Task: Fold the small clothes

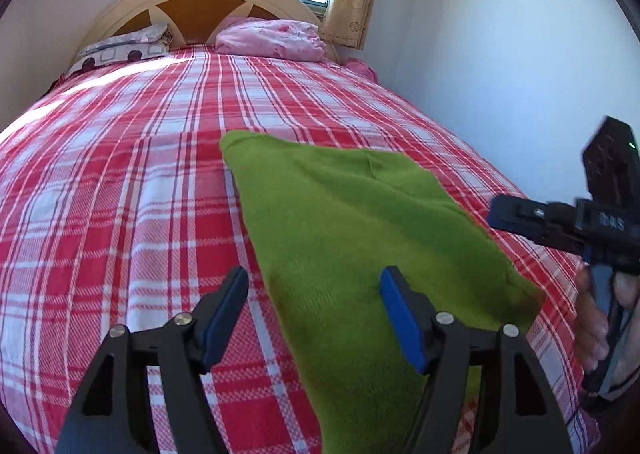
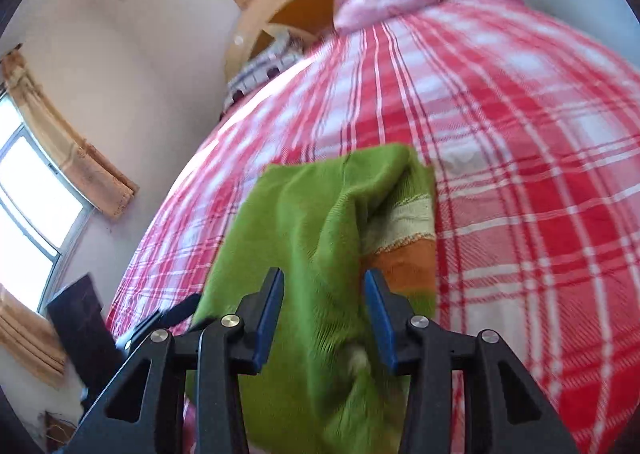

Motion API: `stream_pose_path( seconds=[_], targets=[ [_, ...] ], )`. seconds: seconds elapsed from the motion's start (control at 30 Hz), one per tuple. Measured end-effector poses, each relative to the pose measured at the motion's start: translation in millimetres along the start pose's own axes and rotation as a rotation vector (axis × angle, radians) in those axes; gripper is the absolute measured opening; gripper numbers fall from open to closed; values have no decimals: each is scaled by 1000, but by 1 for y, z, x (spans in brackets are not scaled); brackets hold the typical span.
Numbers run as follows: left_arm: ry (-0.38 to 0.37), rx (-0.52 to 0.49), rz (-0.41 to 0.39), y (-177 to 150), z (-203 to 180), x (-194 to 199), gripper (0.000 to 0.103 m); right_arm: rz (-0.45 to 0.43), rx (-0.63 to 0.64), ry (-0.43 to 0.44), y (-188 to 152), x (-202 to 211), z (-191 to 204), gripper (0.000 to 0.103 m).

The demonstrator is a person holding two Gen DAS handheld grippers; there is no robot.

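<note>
i see a green knitted garment (image 1: 340, 221) lying on my red and white checked bedspread (image 1: 120, 173). my left gripper (image 1: 314, 314) hangs over its near edge, jaws apart, gripping nothing. my right gripper (image 2: 324, 314) stands parted too, cloth between the blue pads (image 2: 376, 318), unpressed.

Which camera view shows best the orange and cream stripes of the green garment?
The right wrist view: the green garment lies bunched there with an edge turned over, so its orange and cream stripes face the camera. In the left wrist view the same garment shows only plain green cloth; no stripes are visible.
</note>
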State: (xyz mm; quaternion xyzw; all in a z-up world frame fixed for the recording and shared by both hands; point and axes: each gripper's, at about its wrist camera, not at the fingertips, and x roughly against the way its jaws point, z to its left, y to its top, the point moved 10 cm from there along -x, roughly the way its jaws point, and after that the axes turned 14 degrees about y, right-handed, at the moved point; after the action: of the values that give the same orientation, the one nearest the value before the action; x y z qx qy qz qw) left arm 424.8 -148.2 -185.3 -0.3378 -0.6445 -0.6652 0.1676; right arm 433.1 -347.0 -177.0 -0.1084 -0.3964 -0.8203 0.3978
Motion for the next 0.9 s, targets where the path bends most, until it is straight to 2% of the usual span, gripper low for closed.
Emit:
stream_pose_path(
  seconds=[0.03,0.07,0.17,0.23,0.3,0.33,0.4,0.43,0.53,0.6,0.7,0.77,0.83,0.9],
  targets=[
    [-2,4,1,-2,-1,-1,73,21,-14,8,-1,-8,-4,21],
    [-4,9,3,-4,-3,-2,76,40,-6,11,-3,-14,-5,11],
    [-17,-3,7,-5,-9,-1,76,-18,97,-68,0,4,7,11],
    [-21,-32,-4,-8,-13,2,81,-47,110,-115,0,16,4,11],
    [-10,-58,-12,-10,-16,1,89,0,81,-141,-8,9,-15,11],
    [-14,-67,0,-13,-19,-2,89,37,68,-145,-14,1,-24,13],
    [-7,-80,38,-20,-19,-8,89,14,46,-132,-13,3,-32,17],
    [-5,-78,52,-21,-18,-10,89,3,40,-141,-12,8,-30,24],
    [-13,-59,37,-18,-15,-2,89,-75,153,-242,-2,30,-5,30],
    [1,-38,6,-13,-8,5,89,-108,284,-244,5,34,29,30],
    [40,16,-30,-4,6,7,93,-42,380,-131,8,11,64,32],
    [57,37,-11,-2,10,0,96,7,376,-168,7,-8,54,32],
    [87,38,5,1,11,-8,99,42,312,-242,8,-22,21,32],
    [120,33,33,0,12,-16,103,82,233,-271,1,-26,-13,32]
  ],
)
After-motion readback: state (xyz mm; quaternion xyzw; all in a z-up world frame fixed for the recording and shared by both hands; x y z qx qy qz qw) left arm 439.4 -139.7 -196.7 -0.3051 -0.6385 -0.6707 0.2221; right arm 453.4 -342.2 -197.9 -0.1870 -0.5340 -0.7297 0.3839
